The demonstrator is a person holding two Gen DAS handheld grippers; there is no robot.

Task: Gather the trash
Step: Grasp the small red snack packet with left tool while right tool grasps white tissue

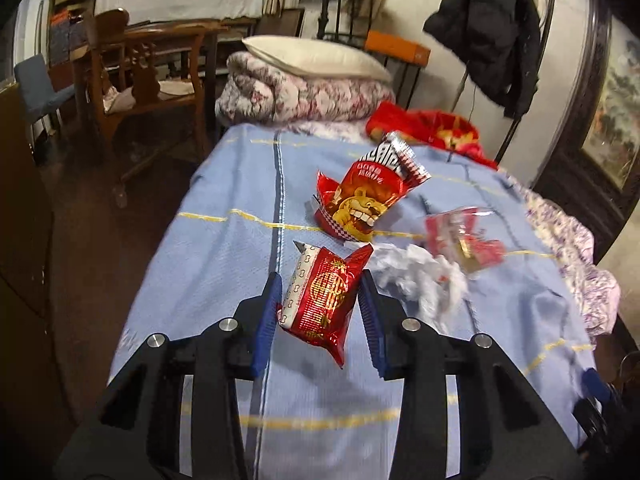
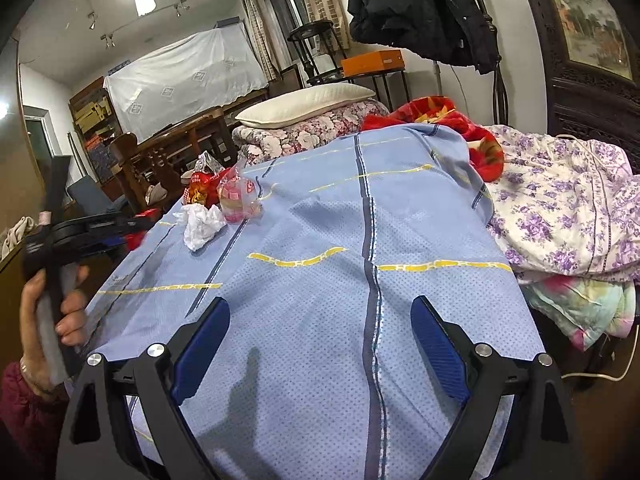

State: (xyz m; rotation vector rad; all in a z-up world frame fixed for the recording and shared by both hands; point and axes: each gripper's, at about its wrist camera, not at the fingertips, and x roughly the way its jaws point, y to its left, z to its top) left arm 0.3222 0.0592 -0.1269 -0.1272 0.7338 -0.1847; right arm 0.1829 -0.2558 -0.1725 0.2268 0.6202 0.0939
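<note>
In the left wrist view my left gripper [image 1: 320, 292] is shut on a small red snack wrapper [image 1: 320, 300] and holds it above the blue bed cover [image 1: 224, 248]. Beyond it lie a larger red snack bag with a lion [image 1: 360, 204], a crumpled white tissue [image 1: 420, 276] and a clear red-and-white wrapper [image 1: 460, 236]. In the right wrist view my right gripper [image 2: 320, 328] is open and empty over the cover [image 2: 400, 220]. The tissue [image 2: 202, 224], the clear wrapper [image 2: 238, 196] and the red bag [image 2: 200, 186] lie far left, beside the left gripper [image 2: 136, 228].
A folded floral quilt [image 1: 296, 96] with a pillow [image 1: 316, 56] lies at the bed's far end, beside a red blanket [image 1: 432, 128]. A purple-flowered quilt [image 2: 560, 208] is piled on the right. A wooden chair [image 1: 148, 68] and table stand left. A black coat [image 1: 488, 28] hangs behind.
</note>
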